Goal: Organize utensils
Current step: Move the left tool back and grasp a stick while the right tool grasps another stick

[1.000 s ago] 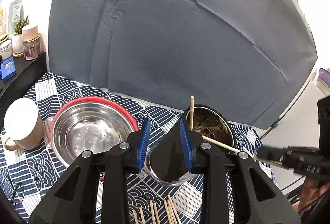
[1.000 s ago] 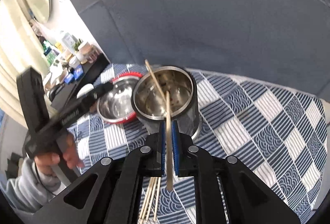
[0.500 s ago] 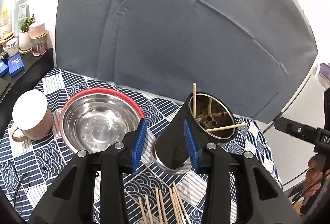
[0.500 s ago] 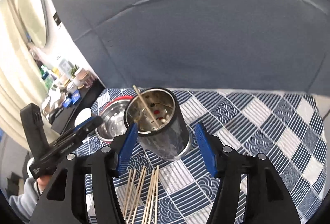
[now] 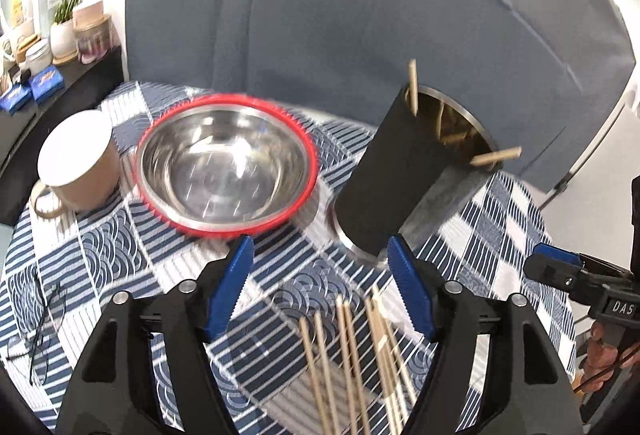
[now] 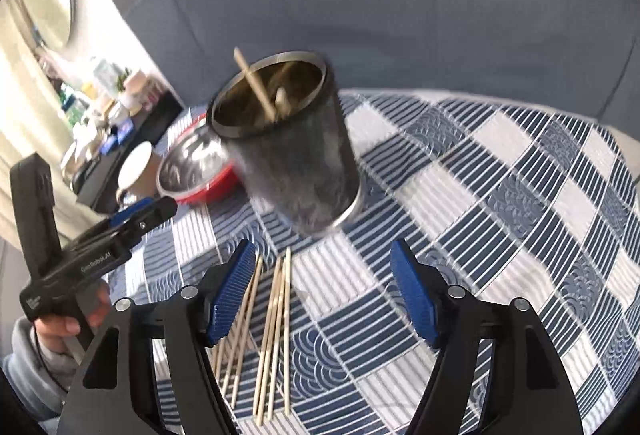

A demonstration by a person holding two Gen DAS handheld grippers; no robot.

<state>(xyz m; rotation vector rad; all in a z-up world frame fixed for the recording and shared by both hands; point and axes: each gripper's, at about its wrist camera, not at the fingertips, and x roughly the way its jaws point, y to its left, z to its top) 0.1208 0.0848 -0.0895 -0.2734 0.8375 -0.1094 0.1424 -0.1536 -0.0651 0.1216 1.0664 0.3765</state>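
Both grippers, left [image 5: 318,291] and right [image 6: 322,289], hang wide open, holding nothing. Loose chopsticks [image 6: 276,311] lie mid-tablecloth [image 6: 520,219], just before the metal holder [image 6: 288,151], probably lined up for easy grabbing.

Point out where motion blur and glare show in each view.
Left wrist: bowl rim smeared by motion blur, glare streaks inside; loose chopsticks soft. Right wrist: metal holder blurred, background shelf washed out; fisheye bends the tablecloth grid.

Both grippers have black frames with silver screws. The left gripper [image 5: 320,291] and right gripper [image 6: 322,291] carry ribbed blue fingers [image 5: 230,289]. A grey sleeve [image 6: 24,359] covers one wrist.
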